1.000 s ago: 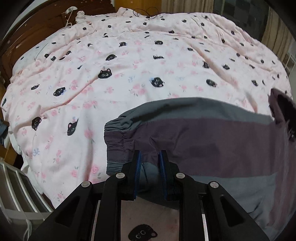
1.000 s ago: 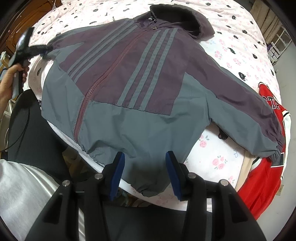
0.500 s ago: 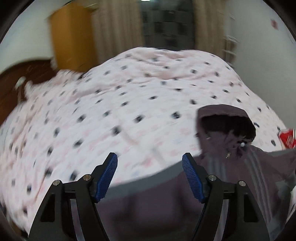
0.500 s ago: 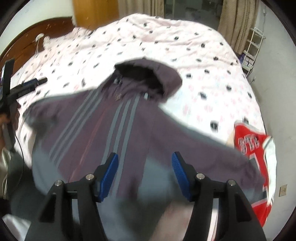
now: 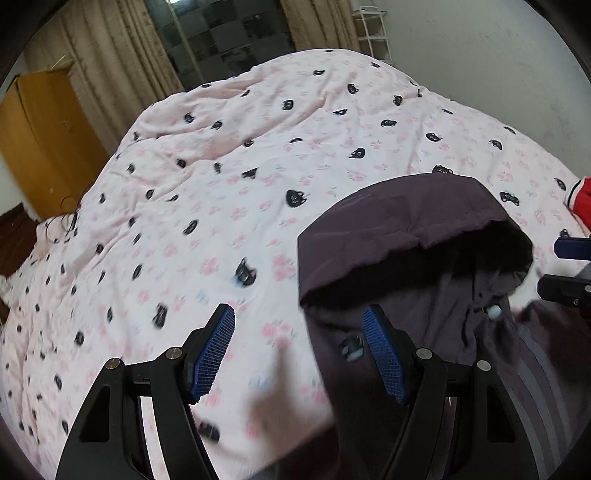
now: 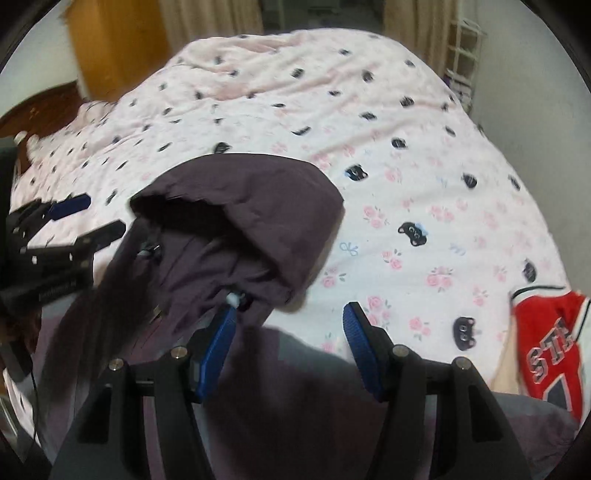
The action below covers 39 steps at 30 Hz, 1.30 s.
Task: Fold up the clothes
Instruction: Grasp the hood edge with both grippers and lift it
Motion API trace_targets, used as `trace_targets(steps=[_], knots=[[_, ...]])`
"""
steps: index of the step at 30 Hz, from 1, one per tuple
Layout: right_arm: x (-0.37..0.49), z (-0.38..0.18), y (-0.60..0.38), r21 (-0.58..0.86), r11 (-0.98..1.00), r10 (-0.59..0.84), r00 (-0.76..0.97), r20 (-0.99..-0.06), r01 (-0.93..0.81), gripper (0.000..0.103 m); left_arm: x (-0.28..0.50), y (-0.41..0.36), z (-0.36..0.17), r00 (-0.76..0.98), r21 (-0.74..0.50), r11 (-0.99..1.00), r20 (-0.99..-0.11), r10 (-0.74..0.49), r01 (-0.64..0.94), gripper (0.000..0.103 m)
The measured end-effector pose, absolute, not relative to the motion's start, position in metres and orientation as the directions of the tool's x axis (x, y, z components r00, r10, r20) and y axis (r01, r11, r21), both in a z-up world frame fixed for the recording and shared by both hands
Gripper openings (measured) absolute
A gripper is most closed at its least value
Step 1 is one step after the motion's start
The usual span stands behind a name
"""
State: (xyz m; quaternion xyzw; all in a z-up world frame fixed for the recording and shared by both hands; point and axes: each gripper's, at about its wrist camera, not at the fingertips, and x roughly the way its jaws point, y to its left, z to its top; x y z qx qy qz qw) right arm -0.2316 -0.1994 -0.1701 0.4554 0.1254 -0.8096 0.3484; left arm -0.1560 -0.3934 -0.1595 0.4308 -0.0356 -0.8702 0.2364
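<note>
A purple and grey hooded jacket lies front up on the bed. Its hood (image 5: 406, 229) (image 6: 251, 206) gapes open, with a white cord stopper at the collar. My left gripper (image 5: 297, 321) hovers open over the hood's left edge; bedspread and jacket cloth lie under the gap and nothing sits between the pads. My right gripper (image 6: 291, 314) stands open above the jacket's right shoulder, just right of the hood, also holding nothing. Each gripper shows at the edge of the other's view: the right gripper (image 5: 569, 266) and the left gripper (image 6: 74, 221).
The pink bedspread (image 5: 221, 184) (image 6: 406, 129) with black cat faces covers the bed. A red jersey (image 6: 546, 350) (image 5: 580, 199) lies at the right. A wooden wardrobe (image 5: 40, 140), curtains and a white rack (image 5: 373, 33) stand beyond the bed; a dark headboard (image 6: 40, 107) is on the left.
My left gripper let go of the sleeve cuff and opened wide. Both grippers swept up along the jacket to either side of the hood, and the right jaws widened a little.
</note>
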Motion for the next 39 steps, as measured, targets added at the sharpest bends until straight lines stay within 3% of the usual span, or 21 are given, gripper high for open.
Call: trace_targets(steps=[4, 7, 9, 11, 15, 20, 23, 26, 30, 34, 37, 39], knots=[[-0.25, -0.181, -0.208, 0.157, -0.757, -0.453, -0.337, -0.825, 0.634, 0.062, -0.171, -0.407, -0.168, -0.511, 0.243, -0.882, -0.74, -0.438, 0.404, 0.066], [-0.263, -0.19, -0.218, 0.157, -0.775, -0.435, -0.336, -0.835, 0.613, 0.061, -0.176, -0.419, -0.172, -0.505, 0.222, -0.871, -0.741, -0.443, 0.437, 0.053], [-0.269, -0.194, -0.222, 0.163, -0.777, -0.433, -0.328, -0.84, 0.607, 0.051, -0.173, -0.429, -0.174, -0.497, 0.216, -0.852, -0.733, -0.464, 0.477, 0.045], [-0.276, -0.199, -0.226, 0.171, -0.78, -0.426, -0.31, -0.85, 0.602, 0.026, -0.168, -0.439, -0.175, -0.503, 0.191, -0.841, -0.728, -0.467, 0.506, 0.042], [-0.284, -0.202, -0.233, 0.192, -0.774, -0.437, -0.289, -0.852, 0.603, 0.016, -0.158, -0.448, -0.176, -0.518, 0.15, -0.835, -0.722, -0.458, 0.53, 0.032], [-0.261, -0.165, -0.243, 0.06, -0.73, -0.478, -0.446, -0.757, 0.681, 0.011, -0.124, -0.43, -0.146, -0.576, 0.184, -0.76, -0.55, -0.605, 0.623, 0.031], [-0.245, -0.147, -0.253, -0.025, -0.677, -0.518, -0.501, -0.694, 0.735, 0.011, -0.101, -0.419, -0.139, -0.551, 0.23, -0.691, -0.457, -0.698, 0.685, 0.034], [-0.25, -0.151, -0.268, -0.044, -0.648, -0.501, -0.468, -0.728, 0.761, 0.011, -0.102, -0.426, -0.156, -0.501, 0.252, -0.683, -0.517, -0.694, 0.686, 0.034], [-0.266, -0.18, -0.282, -0.03, -0.645, -0.43, -0.394, -0.812, 0.764, 0.012, -0.112, -0.451, -0.196, -0.417, 0.211, -0.704, -0.679, -0.605, 0.678, 0.034], [-0.275, -0.203, -0.288, -0.045, -0.644, -0.35, -0.347, -0.87, 0.763, 0.033, -0.115, -0.458, -0.22, -0.361, 0.172, -0.713, -0.767, -0.53, 0.68, 0.035], [-0.273, -0.207, -0.274, -0.062, -0.638, -0.335, -0.35, -0.875, 0.767, 0.05, -0.105, -0.451, -0.216, -0.393, 0.152, -0.723, -0.755, -0.524, 0.674, 0.038], [-0.271, -0.201, -0.263, -0.049, -0.625, -0.352, -0.338, -0.873, 0.779, 0.052, -0.099, -0.441, -0.207, -0.414, 0.17, -0.734, -0.731, -0.542, 0.658, 0.043]])
